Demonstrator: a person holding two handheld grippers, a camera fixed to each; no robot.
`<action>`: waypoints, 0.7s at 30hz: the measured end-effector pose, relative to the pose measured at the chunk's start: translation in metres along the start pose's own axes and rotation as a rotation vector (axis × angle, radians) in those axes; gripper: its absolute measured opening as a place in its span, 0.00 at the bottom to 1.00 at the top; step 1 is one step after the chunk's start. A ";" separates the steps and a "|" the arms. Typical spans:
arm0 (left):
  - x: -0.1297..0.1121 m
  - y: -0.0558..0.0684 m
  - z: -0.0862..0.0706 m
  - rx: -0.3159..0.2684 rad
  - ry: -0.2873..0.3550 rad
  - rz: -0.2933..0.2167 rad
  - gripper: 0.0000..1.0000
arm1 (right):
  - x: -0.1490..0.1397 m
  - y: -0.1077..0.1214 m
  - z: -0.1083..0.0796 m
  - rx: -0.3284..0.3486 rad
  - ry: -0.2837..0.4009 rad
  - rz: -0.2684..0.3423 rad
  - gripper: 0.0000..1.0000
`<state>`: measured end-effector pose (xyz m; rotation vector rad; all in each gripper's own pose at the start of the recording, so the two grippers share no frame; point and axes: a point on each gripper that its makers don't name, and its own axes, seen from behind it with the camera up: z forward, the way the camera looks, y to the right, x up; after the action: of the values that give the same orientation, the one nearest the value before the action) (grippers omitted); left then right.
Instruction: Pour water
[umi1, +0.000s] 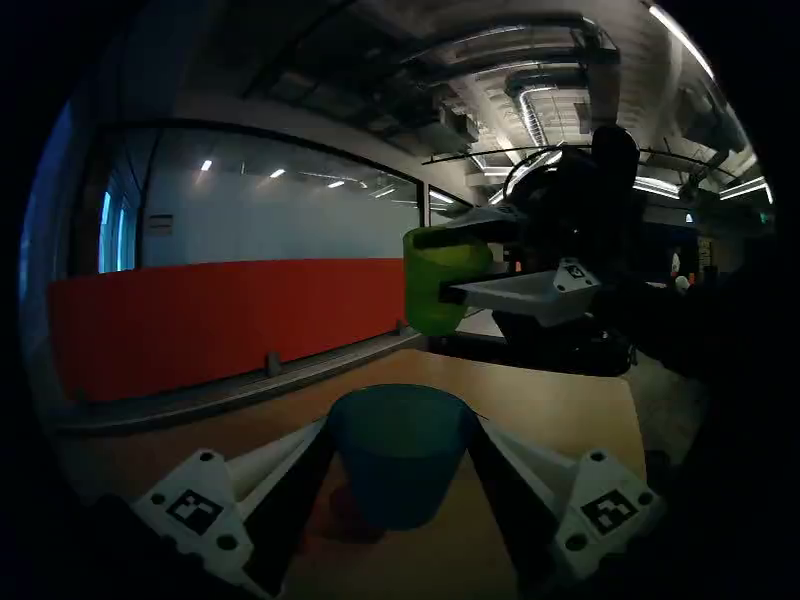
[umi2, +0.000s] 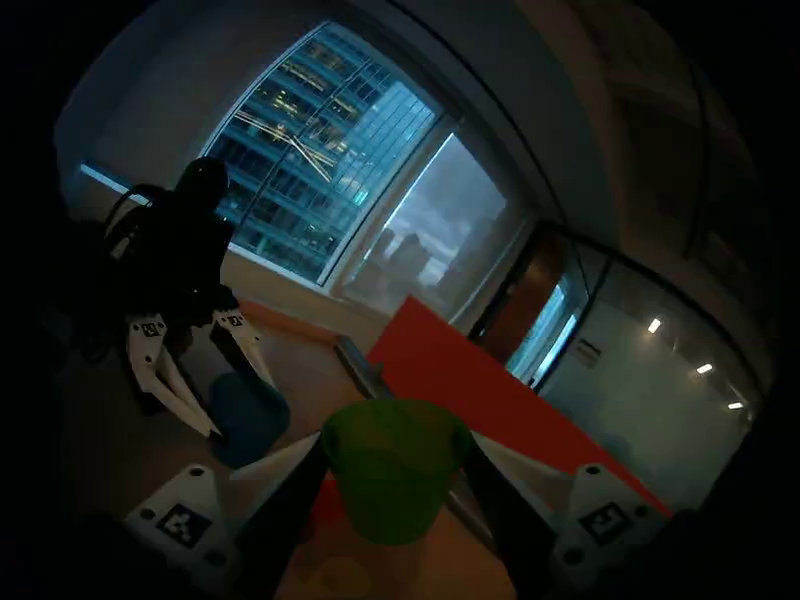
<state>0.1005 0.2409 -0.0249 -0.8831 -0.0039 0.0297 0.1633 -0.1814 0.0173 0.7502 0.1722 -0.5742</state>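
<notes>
Level at lower centre, the left gripper (umi1: 400, 432) clasps an upright blue cup (umi1: 402, 470); the rolled right gripper (umi2: 395, 440) grasps a tilted green cup (umi2: 392, 490), contents too dim to tell.

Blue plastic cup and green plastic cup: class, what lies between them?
Left gripper view: only bare wooden tabletop between the blue plastic cup and green plastic cup.

No word, number or brand can be read; the black-and-white square pattern markers (umi1: 193, 508) at lower left and lower right of the left gripper view sit on the white plastic fingers (umi1: 260, 465) of the left tongs (umi1: 400, 430) and carry blocks, not letters; the small pale sheet (umi1: 158, 222) on the frosted glass wall (umi1: 280, 220), upper left, is too small to read.
</notes>
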 end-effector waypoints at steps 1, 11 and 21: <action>0.000 0.000 0.000 -0.001 0.000 0.000 0.89 | 0.001 0.000 0.001 0.000 0.001 -0.007 0.92; -0.001 0.006 0.002 -0.015 0.000 0.001 0.89 | 0.011 0.001 0.010 0.000 0.010 -0.086 0.92; 0.000 0.009 0.005 -0.025 0.003 0.002 0.89 | 0.024 0.003 0.021 -0.004 0.020 -0.186 0.92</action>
<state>0.1003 0.2508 -0.0288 -0.9083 -0.0007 0.0307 0.1844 -0.2043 0.0259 0.7402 0.2633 -0.7427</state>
